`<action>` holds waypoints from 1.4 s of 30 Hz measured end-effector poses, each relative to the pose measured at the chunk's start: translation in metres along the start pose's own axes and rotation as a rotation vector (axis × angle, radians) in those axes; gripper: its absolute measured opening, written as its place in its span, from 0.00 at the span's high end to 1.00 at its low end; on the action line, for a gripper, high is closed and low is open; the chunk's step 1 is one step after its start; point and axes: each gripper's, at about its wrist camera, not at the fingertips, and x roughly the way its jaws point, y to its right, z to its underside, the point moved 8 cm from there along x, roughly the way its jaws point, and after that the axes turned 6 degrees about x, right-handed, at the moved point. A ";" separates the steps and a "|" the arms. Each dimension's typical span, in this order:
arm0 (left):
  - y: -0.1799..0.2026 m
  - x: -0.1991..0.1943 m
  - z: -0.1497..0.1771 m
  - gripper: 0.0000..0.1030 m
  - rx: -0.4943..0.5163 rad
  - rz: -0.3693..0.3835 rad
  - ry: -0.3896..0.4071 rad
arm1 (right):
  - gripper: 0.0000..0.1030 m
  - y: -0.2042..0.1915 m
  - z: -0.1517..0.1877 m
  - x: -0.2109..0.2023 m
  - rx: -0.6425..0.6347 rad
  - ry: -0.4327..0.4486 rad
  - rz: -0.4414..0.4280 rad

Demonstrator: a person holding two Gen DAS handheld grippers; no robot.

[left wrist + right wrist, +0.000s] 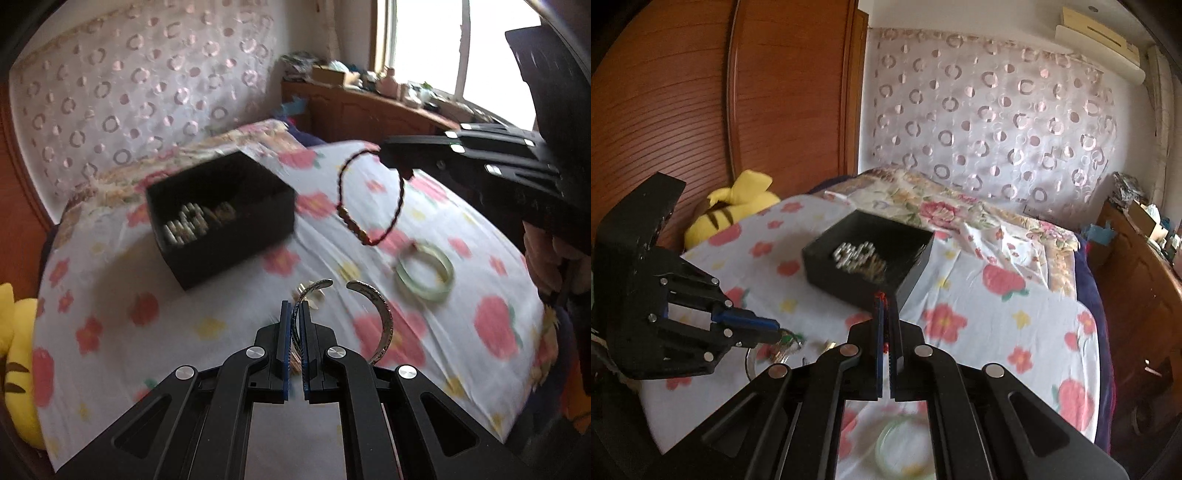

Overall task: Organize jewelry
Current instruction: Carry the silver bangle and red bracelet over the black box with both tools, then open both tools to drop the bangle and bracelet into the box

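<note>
My left gripper (294,306) is shut on a silver open cuff bracelet (384,325), held just above the flowered sheet. My right gripper (885,299) is shut on a red braided cord bracelet (369,195), which hangs in the air right of the box; only a bit of red cord (881,295) shows between its fingers. A black open box (221,214) holding several beaded pieces sits on the bed, also in the right wrist view (868,258). A pale green jade bangle (424,273) lies on the sheet, blurred below the right gripper (905,446).
The bed carries a white sheet with red flowers (147,332). A yellow plush toy (731,210) lies at the bed's far corner by a wooden wardrobe (701,92). A cluttered wooden dresser (369,107) stands under the window. Small gold items (827,345) lie near the left gripper.
</note>
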 end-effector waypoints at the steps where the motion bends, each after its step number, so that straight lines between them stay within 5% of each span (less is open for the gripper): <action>1: -0.006 0.001 -0.006 0.97 -0.007 -0.011 0.009 | 0.97 0.002 -0.003 0.003 0.003 0.003 -0.002; 17: -0.098 0.035 -0.074 0.95 -0.134 -0.109 0.076 | 0.97 0.014 -0.053 0.074 0.046 0.011 -0.104; 33: -0.130 0.047 -0.084 0.99 -0.161 -0.110 0.102 | 0.95 0.013 -0.055 0.111 0.039 -0.044 -0.140; 34: -0.130 0.046 -0.084 0.99 -0.163 -0.110 0.103 | 0.93 0.012 -0.056 0.111 0.040 -0.043 -0.141; 37: -0.129 0.039 -0.076 0.99 -0.174 -0.113 0.106 | 0.62 0.013 -0.060 0.105 0.060 -0.021 -0.152; 42: -0.123 0.026 -0.051 0.95 -0.193 -0.115 0.101 | 0.61 0.020 -0.050 0.080 0.092 -0.026 -0.132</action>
